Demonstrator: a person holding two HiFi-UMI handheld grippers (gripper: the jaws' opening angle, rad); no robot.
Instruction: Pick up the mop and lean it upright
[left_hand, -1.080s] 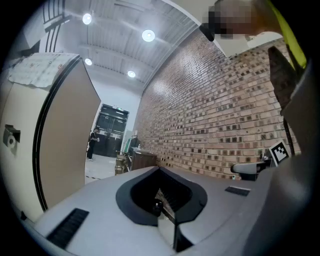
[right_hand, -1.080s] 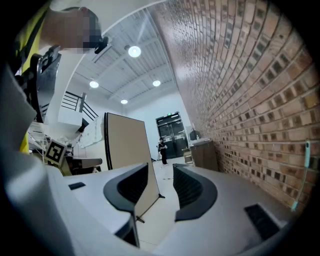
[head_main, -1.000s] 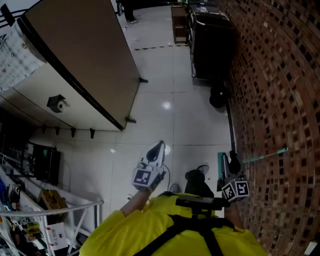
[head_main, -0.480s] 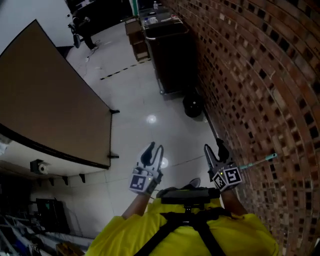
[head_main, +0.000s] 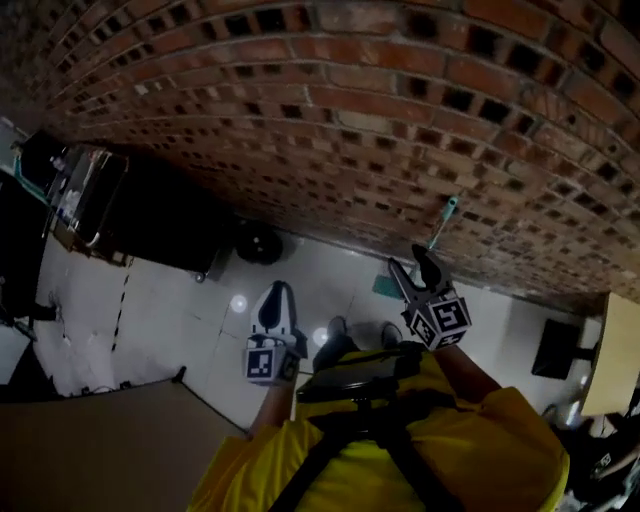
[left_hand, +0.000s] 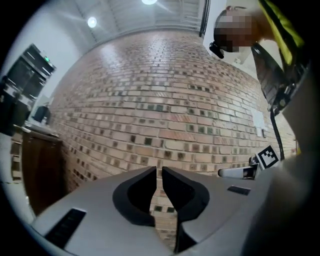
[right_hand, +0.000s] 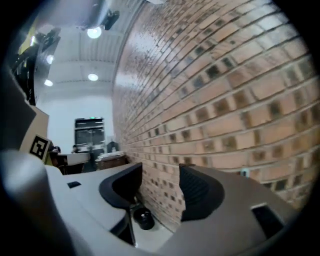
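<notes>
The mop leans against the brick wall. Its thin teal handle (head_main: 443, 222) rises up the bricks, and its teal head (head_main: 384, 287) rests on the floor at the wall's foot. My right gripper (head_main: 412, 262) is held just left of the handle, apart from it, open and empty. In the right gripper view my right gripper (right_hand: 160, 187) frames only bricks, and a teal tip (right_hand: 243, 173) shows at the right. My left gripper (head_main: 277, 297) hovers over the floor further left. The jaws of my left gripper (left_hand: 159, 192) are closing to a thin gap with nothing between them.
The brick wall (head_main: 380, 120) fills the far side. A black round bin (head_main: 258, 243) stands at its foot, with a dark cabinet (head_main: 150, 215) to its left. A brown tabletop (head_main: 90, 450) is at the near left. A dark box (head_main: 553, 348) sits on the floor at the right.
The head view has swung round so the wall now lies across the top. The left gripper's jaws went from spread to nearly together. The mop stays leaning on the wall.
</notes>
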